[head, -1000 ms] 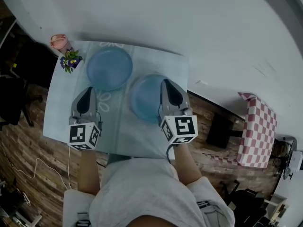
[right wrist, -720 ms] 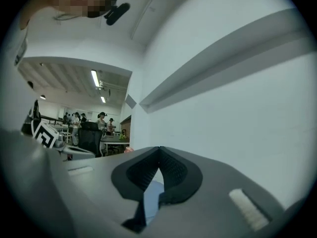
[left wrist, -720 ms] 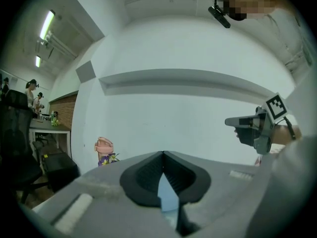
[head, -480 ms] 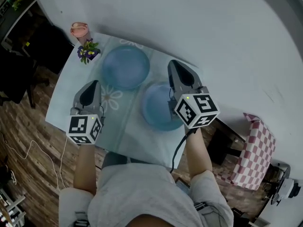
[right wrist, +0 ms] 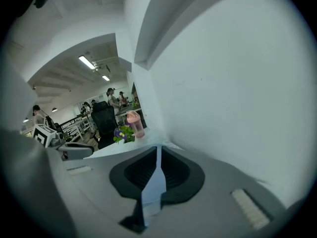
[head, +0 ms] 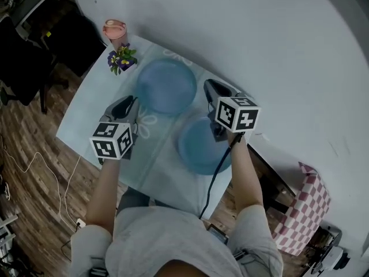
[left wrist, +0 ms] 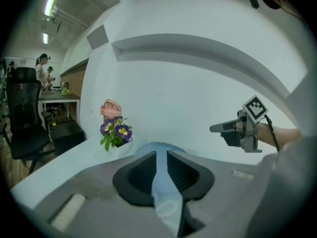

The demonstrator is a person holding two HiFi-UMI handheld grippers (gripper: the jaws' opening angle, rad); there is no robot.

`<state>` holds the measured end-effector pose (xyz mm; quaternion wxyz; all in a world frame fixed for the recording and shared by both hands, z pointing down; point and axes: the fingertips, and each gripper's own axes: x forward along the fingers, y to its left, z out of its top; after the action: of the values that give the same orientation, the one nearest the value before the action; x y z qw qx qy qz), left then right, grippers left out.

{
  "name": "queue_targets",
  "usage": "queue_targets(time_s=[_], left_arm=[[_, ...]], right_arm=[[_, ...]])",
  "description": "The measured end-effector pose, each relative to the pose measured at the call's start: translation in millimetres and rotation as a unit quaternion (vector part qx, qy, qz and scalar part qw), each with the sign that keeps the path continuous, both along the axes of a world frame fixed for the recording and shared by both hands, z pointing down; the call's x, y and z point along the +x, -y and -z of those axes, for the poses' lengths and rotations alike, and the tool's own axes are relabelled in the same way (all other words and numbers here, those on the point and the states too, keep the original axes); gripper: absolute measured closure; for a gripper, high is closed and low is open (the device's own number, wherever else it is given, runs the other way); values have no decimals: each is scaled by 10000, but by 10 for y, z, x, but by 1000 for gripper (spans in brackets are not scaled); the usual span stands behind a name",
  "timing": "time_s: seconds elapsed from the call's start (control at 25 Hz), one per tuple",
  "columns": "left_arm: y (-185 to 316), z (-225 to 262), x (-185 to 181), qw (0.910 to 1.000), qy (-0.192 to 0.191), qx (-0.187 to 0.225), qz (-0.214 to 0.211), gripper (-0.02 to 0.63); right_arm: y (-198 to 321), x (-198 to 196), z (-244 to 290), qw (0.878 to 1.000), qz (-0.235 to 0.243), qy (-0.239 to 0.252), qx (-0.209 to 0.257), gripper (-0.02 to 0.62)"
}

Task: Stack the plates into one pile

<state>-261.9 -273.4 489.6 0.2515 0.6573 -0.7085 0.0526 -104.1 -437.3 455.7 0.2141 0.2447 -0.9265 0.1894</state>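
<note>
Left gripper [head: 131, 103] and right gripper [head: 210, 87] have just parted their fingers to narrow, empty gaps while moving in on the far plate [head: 166, 86] and near plate [head: 199, 149], which lie unstacked on the counter [head: 92, 117], so a first pick-up looks close.

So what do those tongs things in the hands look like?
The left tongs and right tongs are grey with black, pointed like beaks. Each carries a white cube printed with black square patterns. A black cable hangs from the right one. The person wears a light grey short-sleeved shirt.
</note>
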Motion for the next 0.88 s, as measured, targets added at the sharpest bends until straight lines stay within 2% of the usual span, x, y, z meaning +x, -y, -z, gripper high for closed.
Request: queue_targets(time_s=[0.32, 0.56, 0.88], left_arm=[[183, -648, -172, 9933, -744, -668, 577, 486], [287, -1035, -231, 9859, -965, -1085, 829, 465], [347, -1326, -245, 9787, -1213, -1347, 966, 457]], right_arm=[[341, -228, -866, 9936, 299, -781, -753, 522], [507, -307, -1361, 9859, 283, -1057, -1265, 491], [575, -351, -1747, 9788, 209, -1261, -1598, 485]])
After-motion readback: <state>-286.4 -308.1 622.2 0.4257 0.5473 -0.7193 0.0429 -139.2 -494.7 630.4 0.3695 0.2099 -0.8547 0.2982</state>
